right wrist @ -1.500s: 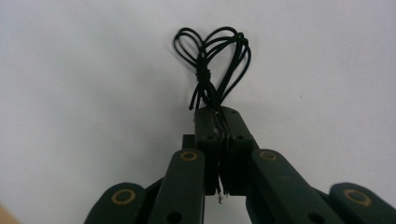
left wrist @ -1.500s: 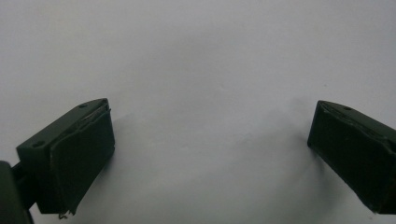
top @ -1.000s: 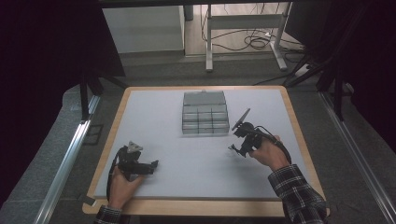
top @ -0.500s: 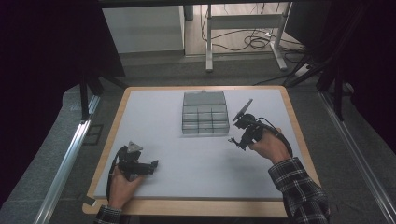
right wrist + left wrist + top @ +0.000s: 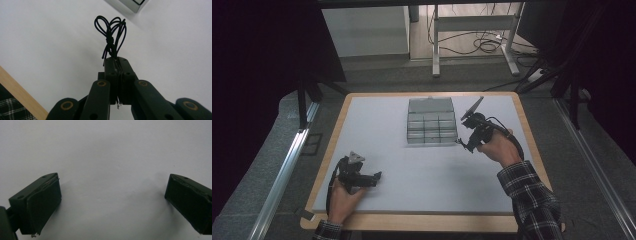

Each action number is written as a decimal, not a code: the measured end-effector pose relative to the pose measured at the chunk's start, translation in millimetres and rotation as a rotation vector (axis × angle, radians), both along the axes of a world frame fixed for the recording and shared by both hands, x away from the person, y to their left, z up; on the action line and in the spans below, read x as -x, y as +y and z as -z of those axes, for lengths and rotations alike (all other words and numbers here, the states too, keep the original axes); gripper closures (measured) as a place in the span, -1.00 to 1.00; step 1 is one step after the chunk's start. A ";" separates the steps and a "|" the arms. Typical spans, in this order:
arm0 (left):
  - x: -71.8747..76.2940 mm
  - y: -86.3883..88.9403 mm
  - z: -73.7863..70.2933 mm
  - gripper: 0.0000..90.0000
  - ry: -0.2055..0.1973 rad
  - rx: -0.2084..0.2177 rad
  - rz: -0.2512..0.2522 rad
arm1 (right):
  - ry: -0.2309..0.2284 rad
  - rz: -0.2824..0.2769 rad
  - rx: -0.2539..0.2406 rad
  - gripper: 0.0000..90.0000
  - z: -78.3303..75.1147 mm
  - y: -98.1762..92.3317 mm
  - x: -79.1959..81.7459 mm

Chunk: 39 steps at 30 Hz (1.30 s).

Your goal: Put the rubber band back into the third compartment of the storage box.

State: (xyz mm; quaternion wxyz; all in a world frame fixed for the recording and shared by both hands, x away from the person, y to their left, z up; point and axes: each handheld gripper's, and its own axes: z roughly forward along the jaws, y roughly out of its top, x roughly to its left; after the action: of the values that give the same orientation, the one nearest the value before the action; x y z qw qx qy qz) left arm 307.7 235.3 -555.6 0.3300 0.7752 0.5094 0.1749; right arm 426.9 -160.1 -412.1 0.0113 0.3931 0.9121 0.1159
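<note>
A small bundle of thin black cord (image 5: 111,32), knotted with several loops, sticks up from between my right gripper's (image 5: 116,60) jaws, which are shut on it. From above, the right gripper (image 5: 460,143) hovers just right of a grey compartment box (image 5: 431,121) at the table's middle back. Near the front left corner, my left gripper (image 5: 378,175) rests low over the table. In the left gripper view its fingers (image 5: 42,203) stand wide apart, open, with bare white surface between them.
The white tabletop (image 5: 412,170) has a wooden rim (image 5: 422,222). A corner of the grey box (image 5: 132,4) shows at the top of the right gripper view, and the wooden table edge (image 5: 20,96) at its lower left. A plaid sleeve (image 5: 532,200) comes in from the bottom right.
My right gripper has moved forward and a little left with the cord, closer to the box's right front corner. The left gripper has stayed put.
</note>
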 end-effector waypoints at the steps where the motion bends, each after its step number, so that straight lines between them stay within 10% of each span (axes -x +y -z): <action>1: 0.0 0.0 0.0 -0.99 0.000 -0.001 0.000 | -0.005 0.006 -0.002 0.93 -0.5 0.6 -2.6; 39: 0.0 -0.6 0.4 -0.99 -0.003 0.009 -0.006 | -0.116 0.107 -0.079 0.93 12.0 22.6 -48.7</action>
State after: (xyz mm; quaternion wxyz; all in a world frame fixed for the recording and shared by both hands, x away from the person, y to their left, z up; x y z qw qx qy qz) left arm 307.8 234.7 -555.9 0.3338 0.7720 0.5119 0.1748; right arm 475.6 -137.5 -424.1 0.0547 0.4340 0.8823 0.1738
